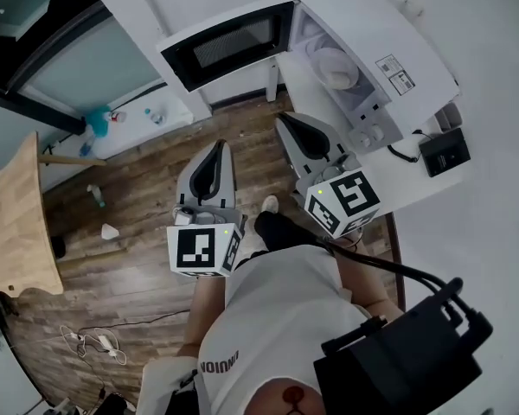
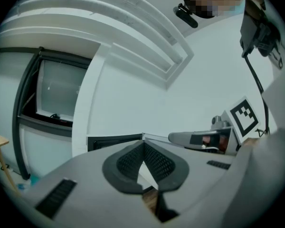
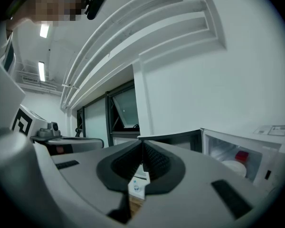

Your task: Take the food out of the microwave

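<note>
The food is inside the open microwave: a pale round dish in the cavity. In your right gripper view it shows as a white dish with something red just behind it. You cannot tell from here what the red thing is.

Below you is the wooden floor, the biggest surface in the head view. The white table is on your right and carries the microwave. The microwave's door is swung wide open to the left, with its dark window facing you. A black box with a cable lies on the table just beside the microwave's control side.

Your left claw is over the floor, below the open door and apart from it. Its jaws are closed together, pad against pad, with nothing between them, as your left gripper view shows. The door edge sits just beyond the tips in that view.

Your right claw is near the front corner of the table, below the cavity opening and not inside it. Its jaws are also pressed together and empty. In your right gripper view the cavity lies off to the right of the tips, so the dish is not in line with them.
</note>
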The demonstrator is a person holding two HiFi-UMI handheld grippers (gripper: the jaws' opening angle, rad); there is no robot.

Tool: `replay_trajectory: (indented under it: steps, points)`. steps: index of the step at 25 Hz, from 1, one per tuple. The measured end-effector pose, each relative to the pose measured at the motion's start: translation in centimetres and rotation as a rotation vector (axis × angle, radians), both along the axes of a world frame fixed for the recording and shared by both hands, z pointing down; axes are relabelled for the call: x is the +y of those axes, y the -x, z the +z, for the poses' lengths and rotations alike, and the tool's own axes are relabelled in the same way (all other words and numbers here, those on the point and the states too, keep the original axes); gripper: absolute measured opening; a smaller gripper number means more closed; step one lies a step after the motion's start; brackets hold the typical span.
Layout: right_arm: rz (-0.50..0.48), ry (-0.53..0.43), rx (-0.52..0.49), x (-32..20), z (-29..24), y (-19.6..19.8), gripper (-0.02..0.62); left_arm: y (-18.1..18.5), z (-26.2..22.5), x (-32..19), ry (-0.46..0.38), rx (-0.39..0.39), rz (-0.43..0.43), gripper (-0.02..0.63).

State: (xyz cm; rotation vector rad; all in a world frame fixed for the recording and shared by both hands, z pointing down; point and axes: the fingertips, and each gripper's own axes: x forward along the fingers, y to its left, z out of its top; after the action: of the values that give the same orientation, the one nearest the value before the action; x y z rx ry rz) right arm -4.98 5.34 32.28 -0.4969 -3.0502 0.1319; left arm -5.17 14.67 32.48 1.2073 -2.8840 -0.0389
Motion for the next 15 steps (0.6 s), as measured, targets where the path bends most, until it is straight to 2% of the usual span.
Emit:
replay_trajectory:
  steps: [7, 11, 15]
  points:
    - [0.1, -0.011, 0.022, -3.8, 0.6, 4.2, 0.023, 5.3, -0.1, -5.0, -0.017, -0.009, 0.126, 0.003]
    - [0.172, -0.012, 0.036, -6.1, 1.1, 4.6, 0.023, 6.3, 0.4, -7.9, -0.038, 0.007, 0.217, 0.003]
    - [0.254, -0.003, 0.051, -8.2, 1.7, 4.1, 0.023, 6.7, 1.0, -10.4, -0.02, 0.014, 0.3, 0.003]
